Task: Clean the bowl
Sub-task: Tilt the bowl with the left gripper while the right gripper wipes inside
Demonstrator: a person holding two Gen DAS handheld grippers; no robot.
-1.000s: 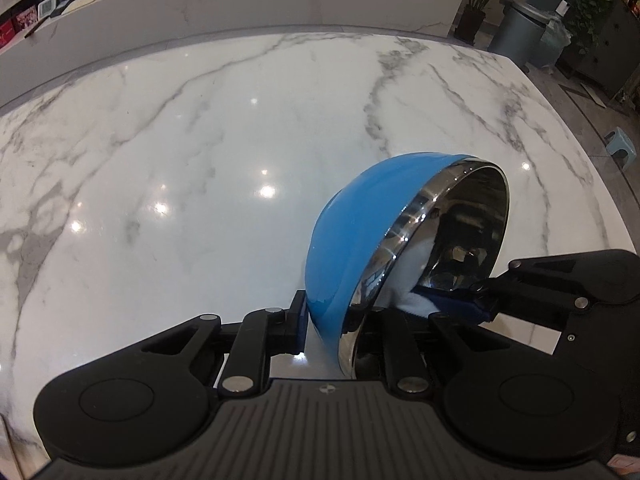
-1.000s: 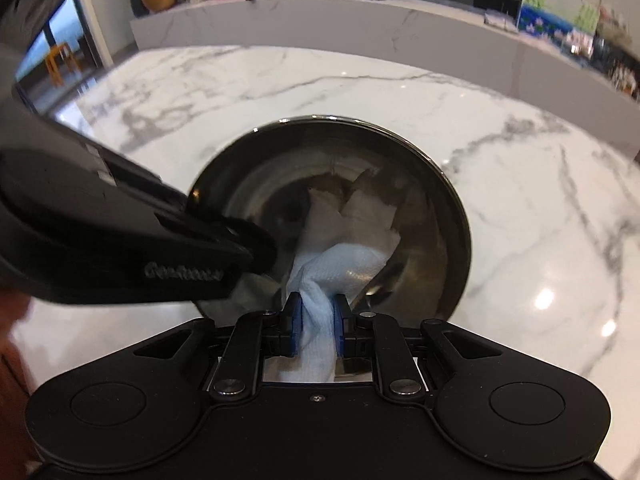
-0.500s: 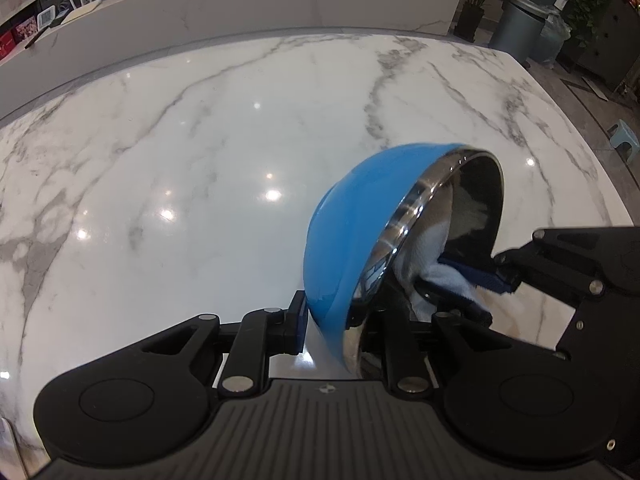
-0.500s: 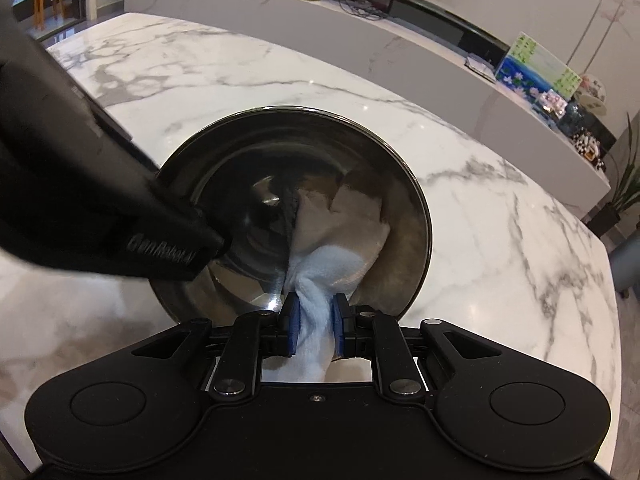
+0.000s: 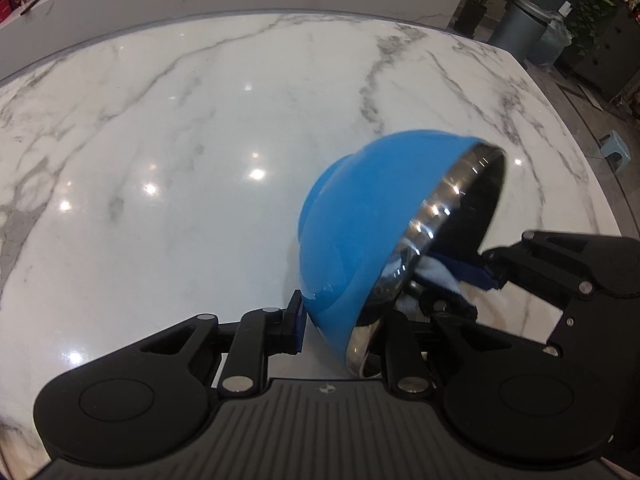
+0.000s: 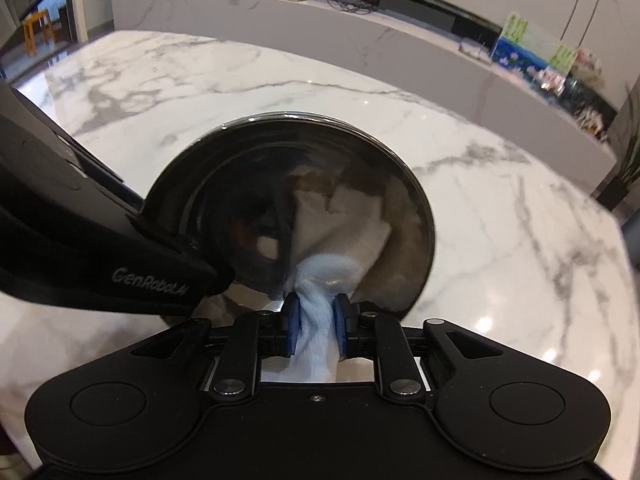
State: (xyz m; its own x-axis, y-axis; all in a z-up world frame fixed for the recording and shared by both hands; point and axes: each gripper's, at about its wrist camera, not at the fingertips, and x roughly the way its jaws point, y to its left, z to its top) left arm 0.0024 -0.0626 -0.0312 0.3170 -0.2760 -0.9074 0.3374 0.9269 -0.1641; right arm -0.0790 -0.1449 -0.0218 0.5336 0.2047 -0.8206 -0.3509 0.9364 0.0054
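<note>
The bowl [image 5: 360,232], blue outside and shiny steel inside, is tipped on its side above the marble table with its mouth facing right. My left gripper [image 5: 348,320] is shut on the bowl's lower rim, one pad on the blue outside and the other finger inside. In the right wrist view I look straight into the bowl [image 6: 240,200]. A white cloth [image 6: 340,232] lies against its inner wall. My right gripper [image 6: 315,320] pinches the cloth's bunched end; its jaws are opening slightly, with the pads still on the cloth. From the left wrist view the right gripper [image 5: 472,276] sits at the bowl's mouth.
The white marble table [image 5: 180,160] spreads wide under both hands. A long marble counter [image 6: 360,32] with small items runs behind it. A grey bin [image 5: 524,28], plants and a small stool [image 5: 614,148] stand on the floor beyond the table's right edge.
In the left wrist view the right gripper has slid from deep inside the bowl back to its lower rim, dragging the cloth. The bowl's mouth has turned a little further away.
</note>
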